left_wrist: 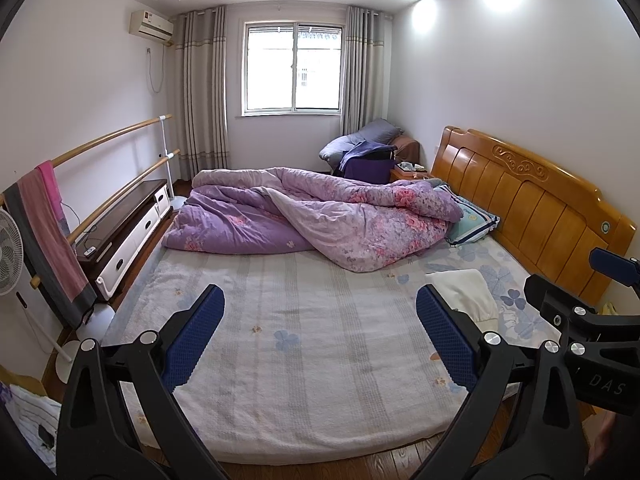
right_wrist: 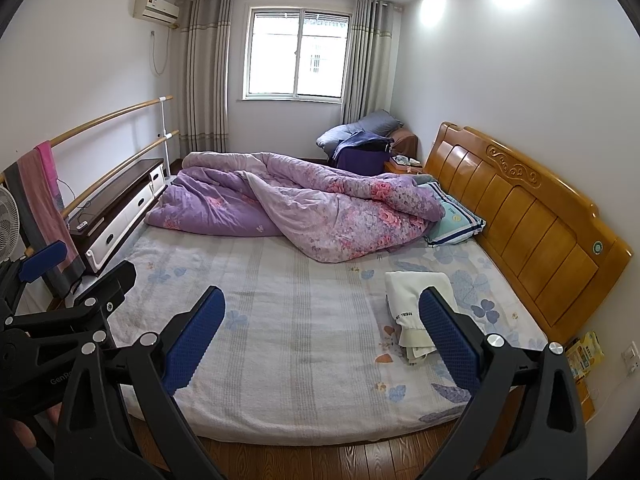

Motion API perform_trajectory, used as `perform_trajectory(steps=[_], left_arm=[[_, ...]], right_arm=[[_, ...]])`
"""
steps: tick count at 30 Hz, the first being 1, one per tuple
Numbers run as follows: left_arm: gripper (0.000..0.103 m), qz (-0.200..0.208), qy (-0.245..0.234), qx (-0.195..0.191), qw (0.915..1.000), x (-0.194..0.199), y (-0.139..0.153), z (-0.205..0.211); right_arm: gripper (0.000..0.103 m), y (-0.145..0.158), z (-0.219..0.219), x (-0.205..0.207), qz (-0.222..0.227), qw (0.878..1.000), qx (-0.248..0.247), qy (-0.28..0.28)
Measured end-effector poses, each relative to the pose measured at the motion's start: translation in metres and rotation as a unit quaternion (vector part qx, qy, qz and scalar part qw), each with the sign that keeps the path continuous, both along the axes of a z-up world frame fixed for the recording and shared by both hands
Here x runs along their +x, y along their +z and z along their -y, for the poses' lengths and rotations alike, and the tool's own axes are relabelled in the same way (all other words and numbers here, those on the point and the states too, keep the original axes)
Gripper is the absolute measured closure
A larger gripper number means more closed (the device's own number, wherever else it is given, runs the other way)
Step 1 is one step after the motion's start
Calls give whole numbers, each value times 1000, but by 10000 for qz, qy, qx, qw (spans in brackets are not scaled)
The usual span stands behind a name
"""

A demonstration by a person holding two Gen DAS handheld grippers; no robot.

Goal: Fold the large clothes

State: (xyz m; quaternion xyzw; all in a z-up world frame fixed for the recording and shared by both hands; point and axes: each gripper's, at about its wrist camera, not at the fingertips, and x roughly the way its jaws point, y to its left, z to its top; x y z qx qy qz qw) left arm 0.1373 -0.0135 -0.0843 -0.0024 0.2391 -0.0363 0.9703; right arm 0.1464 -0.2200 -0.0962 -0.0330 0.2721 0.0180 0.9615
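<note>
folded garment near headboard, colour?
Cream-white folded cloth garment with dark lettering; right wrist view shows best.

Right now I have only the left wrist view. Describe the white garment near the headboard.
Observer: The white garment lies folded on the bed, with black lettering along its near hem.
Operator: Report what shows below that hem.
Observer: Loose cream layers stick out there, toward the bed's near edge.
Operator: Tell me what sits past the headboard's near end.
Observer: Yellow packets lean by the wall, beside a socket.
</note>
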Motion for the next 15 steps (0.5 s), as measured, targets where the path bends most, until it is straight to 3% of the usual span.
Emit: perform_trajectory(steps=[15], left_arm=[[6, 24, -28, -29, 10000, 4, -8, 2]], right_arm=[[9, -2, 3, 0, -20, 10000, 1, 8]])
